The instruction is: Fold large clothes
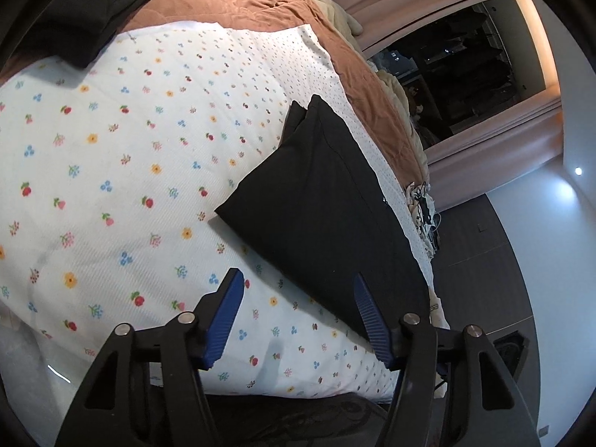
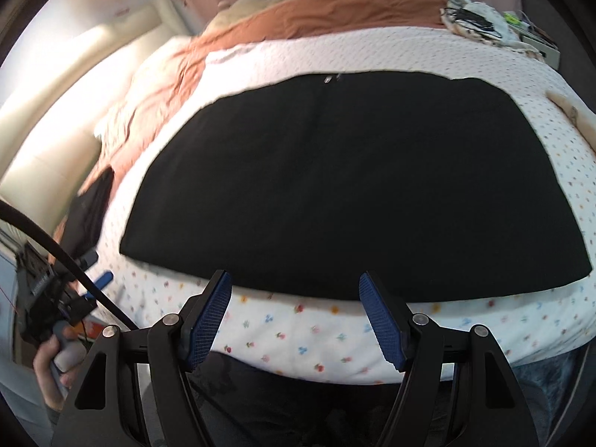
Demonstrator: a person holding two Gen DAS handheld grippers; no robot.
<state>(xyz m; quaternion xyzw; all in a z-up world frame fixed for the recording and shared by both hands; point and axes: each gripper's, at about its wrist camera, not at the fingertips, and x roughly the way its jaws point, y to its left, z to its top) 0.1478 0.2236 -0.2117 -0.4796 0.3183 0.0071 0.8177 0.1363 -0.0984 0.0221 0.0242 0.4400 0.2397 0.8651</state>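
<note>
— What did we have in front of us in the left wrist view?

— We saw the left gripper [image 1: 298, 279] at the bottom of the frame, its blue pads [image 1: 223, 316] standing apart with nothing pressed between them. The right pad overlapped the lower edge of the black garment [image 1: 324, 201], but we could not tell whether it touched the cloth.

— And where did we find the garment itself?

— It lay folded flat on the flowered white quilt [image 1: 111, 149], right of centre in that view. In the right wrist view it filled the middle of the frame [image 2: 354, 186], a broad dark shape with a small bright fastener on its upper edge.

— Was the right gripper [image 2: 294, 279] holding anything?

— No. We saw its jaws spread fairly wide at the bottom of the frame, empty, just short of the garment's near edge, over the quilt [image 2: 298, 327].

— Did we spot anything that held other things?

— Only the bed. It carried the quilt, a rust-brown blanket [image 1: 231, 0] toward the top, and a second pile of dark clothes [image 1: 85, 11] in the upper left of the left wrist view. We saw no box or basket clearly.

— Anything at the edges?

— At the lower left of the right wrist view, we saw the person's hand [image 2: 52, 368] gripping the other tool's handle, blurred.
</note>
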